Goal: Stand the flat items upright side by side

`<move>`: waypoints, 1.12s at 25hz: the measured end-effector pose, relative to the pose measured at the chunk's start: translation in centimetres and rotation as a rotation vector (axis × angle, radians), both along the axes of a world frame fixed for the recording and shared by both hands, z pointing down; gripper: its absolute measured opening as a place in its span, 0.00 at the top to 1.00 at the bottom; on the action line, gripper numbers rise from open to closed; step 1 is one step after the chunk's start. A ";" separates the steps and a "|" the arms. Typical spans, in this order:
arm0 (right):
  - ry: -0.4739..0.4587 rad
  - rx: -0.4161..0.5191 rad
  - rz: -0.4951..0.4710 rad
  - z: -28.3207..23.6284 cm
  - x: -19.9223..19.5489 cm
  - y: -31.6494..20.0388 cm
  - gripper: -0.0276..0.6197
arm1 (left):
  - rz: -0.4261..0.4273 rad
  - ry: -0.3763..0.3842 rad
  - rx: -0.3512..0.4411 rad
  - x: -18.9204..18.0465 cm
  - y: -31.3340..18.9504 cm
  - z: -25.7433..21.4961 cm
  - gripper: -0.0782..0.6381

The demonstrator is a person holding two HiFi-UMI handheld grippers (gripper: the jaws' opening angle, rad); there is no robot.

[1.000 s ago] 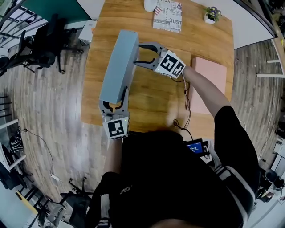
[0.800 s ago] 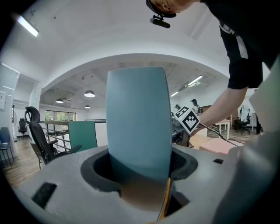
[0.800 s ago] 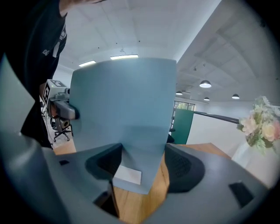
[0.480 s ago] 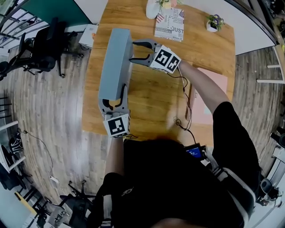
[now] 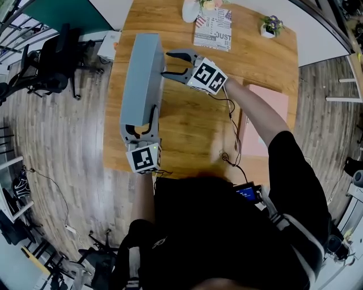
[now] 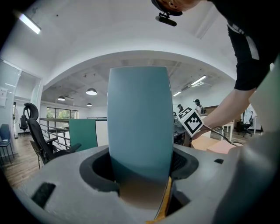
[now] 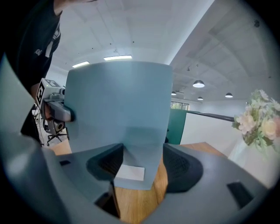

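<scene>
Presently, my left hand-held gripper (image 5: 139, 120) clamps the grey slab (image 5: 142, 68), standing on edge ahead of it on the counter (image 5: 193, 127). The right hand-held gripper (image 5: 168, 64), jaws just closing, pinches its far end. I judge it stiff, light and tippy: hold low.

Blocking the left strip of the table (image 5: 255, 51) behind the upright grey board (image 5: 142, 73); covering the left side of the pink board (image 5: 275, 99) under the right forearm (image 5: 255, 113); cropping the white vase (image 5: 191, 8) at the far edge; blurring the flowers (image 7: 260, 116) at the far end.
</scene>
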State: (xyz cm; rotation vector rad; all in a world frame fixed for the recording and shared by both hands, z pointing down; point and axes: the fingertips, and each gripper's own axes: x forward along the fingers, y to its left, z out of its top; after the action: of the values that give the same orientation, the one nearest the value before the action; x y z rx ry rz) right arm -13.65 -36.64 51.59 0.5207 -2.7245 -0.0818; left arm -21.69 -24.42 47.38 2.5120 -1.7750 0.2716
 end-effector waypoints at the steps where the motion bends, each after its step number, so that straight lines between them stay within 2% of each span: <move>1: -0.001 -0.008 0.016 0.0 0.3 0.1 0.51 | 0.010 0.002 -0.016 0.1 0.1 0.1 0.45; 4: -0.034 -0.026 0.079 -0.7 1.3 0.7 0.52 | 0.023 0.058 -0.038 0.0 0.6 -0.3 0.36; 6: -0.056 -0.030 0.122 -0.9 2.1 1.2 0.52 | 0.020 0.090 -0.038 -0.4 1.1 -0.8 0.36; 11: -0.086 -0.056 0.210 -0.8 4.6 3.6 0.53 | 0.013 0.076 -0.050 -1.1 3.0 -1.0 0.36; 15: -0.097 -0.066 0.293 -0.8 6.6 6.5 0.56 | -0.012 0.101 -0.078 -1.5 4.9 -0.6 0.36; 23: -0.137 -0.116 0.470 -0.4 9.5 13.3 0.57 | -0.012 0.151 -0.187 -0.8 9.1 2.4 0.36; 28: -0.212 -0.183 0.621 -0.6 12.8 18.0 0.58 | 0.043 0.199 -0.265 2.1 11.3 3.4 0.37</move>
State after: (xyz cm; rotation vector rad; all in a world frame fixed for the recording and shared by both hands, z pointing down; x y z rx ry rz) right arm -0.88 -18.62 50.98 1.3460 -2.5926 0.3967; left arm -19.57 -13.11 50.78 2.3046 -1.5041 0.2314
